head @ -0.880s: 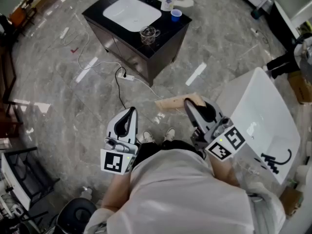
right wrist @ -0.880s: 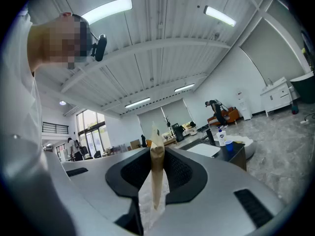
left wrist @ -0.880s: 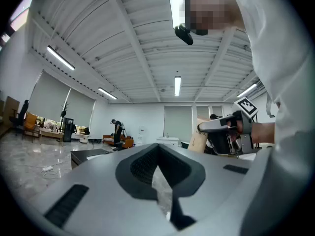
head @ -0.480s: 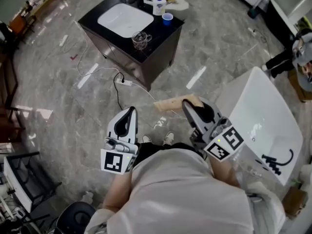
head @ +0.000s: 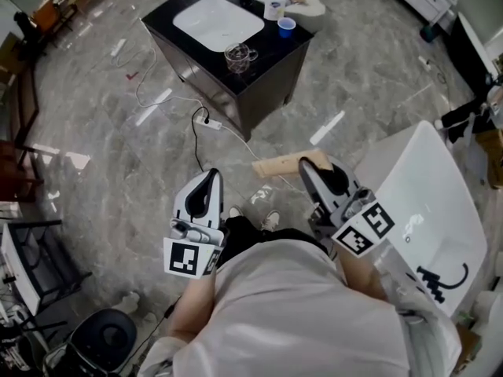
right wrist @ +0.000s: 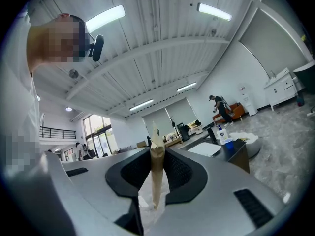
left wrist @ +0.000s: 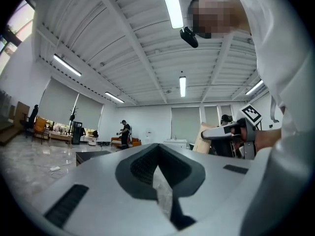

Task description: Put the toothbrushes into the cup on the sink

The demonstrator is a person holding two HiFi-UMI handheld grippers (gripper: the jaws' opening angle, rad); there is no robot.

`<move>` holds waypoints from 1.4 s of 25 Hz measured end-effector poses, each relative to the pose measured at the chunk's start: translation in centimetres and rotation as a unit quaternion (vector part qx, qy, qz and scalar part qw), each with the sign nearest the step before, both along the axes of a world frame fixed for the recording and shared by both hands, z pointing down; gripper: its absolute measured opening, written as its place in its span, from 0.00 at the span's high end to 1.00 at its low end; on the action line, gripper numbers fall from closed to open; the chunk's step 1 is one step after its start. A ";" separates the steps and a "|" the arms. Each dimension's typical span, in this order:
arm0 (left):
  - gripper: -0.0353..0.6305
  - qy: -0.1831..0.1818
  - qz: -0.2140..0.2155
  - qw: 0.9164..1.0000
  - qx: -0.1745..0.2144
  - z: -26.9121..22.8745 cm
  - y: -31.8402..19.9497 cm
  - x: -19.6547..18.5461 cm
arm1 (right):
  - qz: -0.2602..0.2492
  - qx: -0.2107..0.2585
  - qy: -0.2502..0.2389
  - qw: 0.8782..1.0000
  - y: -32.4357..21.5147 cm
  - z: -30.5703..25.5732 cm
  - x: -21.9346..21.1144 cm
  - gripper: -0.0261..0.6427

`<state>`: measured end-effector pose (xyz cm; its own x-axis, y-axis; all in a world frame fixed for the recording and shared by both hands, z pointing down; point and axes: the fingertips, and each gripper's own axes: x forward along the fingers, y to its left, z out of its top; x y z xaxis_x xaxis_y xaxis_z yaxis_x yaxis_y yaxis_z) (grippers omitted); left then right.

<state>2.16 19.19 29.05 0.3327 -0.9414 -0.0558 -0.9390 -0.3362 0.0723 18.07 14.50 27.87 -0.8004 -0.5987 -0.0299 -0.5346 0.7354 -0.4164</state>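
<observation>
A black sink cabinet [head: 267, 61] with a white basin [head: 218, 22] stands far ahead on the marble floor. On its top are a clear glass cup [head: 240, 53], a small blue cup [head: 287, 26] and a white bottle [head: 273, 5]. My right gripper [head: 310, 166] is shut on a flat tan cardboard packet [head: 279, 166] that sticks out to the left; in the right gripper view the packet [right wrist: 156, 156] stands clamped between the jaws of the right gripper [right wrist: 156, 173]. My left gripper [head: 211, 177] is held beside it at waist height, jaws together on nothing [left wrist: 160, 181]. No toothbrush shows outside the packet.
A large white basin [head: 424, 203] with a black tap [head: 444, 261] stands close on the right. A power strip and cable [head: 208, 124] lie on the floor before the cabinet. A black stool [head: 102, 340] is at the lower left. People stand far off.
The cabinet has shifted slightly right and down in the head view as the camera moved. Both grippers keep the same pose, with the packet still clamped in the right one.
</observation>
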 end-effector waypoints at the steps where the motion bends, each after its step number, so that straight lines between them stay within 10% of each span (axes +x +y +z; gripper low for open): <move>1: 0.94 -0.002 -0.003 1.000 -0.001 0.1 0.1 -0.1 | -0.004 0.000 -0.002 1.000 -0.1 0.0 -0.1 0.82; 35: 0.94 0.035 0.071 0.997 -0.018 1.7 -16.1 -9.5 | 0.038 -0.055 0.014 0.998 -12.8 0.9 -9.8 0.82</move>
<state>-7.33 3.04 30.74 0.4585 -0.8872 -0.0503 -0.8749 -0.4606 0.1496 8.28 1.69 28.78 -0.7515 -0.6570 0.0600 -0.6000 0.6429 -0.4762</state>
